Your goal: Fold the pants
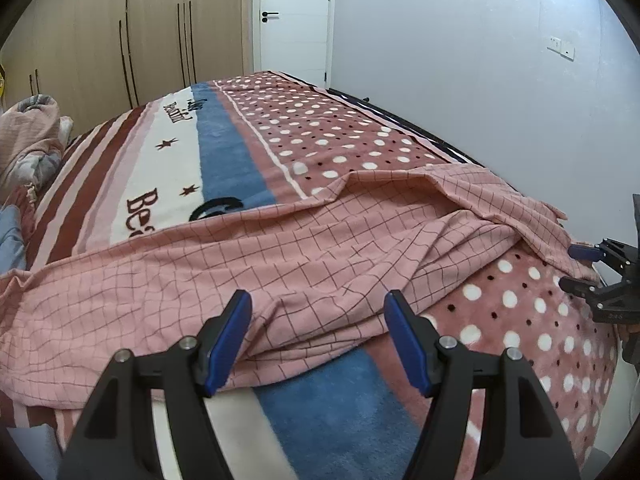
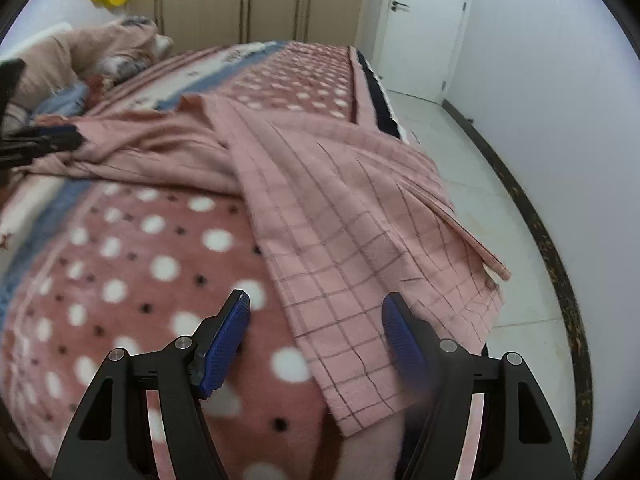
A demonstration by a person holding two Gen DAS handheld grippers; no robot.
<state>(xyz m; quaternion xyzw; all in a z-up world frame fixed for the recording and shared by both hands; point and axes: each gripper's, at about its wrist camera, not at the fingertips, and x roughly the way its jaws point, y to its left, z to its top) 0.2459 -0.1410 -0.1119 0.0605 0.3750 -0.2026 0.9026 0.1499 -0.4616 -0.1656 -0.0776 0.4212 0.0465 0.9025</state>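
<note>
Across the bed (image 1: 224,168) the pink checked pants (image 1: 280,248) are lying unfolded, one end hanging over its edge, and I am bringing the left tongs (image 1: 316,320) and right tongs (image 2: 316,320), both apart and empty, toward the cloth for a first grip.

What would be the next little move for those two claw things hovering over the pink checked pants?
Probably lower both and close the fingers on the cloth. The left gripper hangs open over the rumpled near edge of the pink checked pants, and the right gripper is open over the end drooping off the bed. Neither holds cloth yet, so folding cannot begin.
</note>
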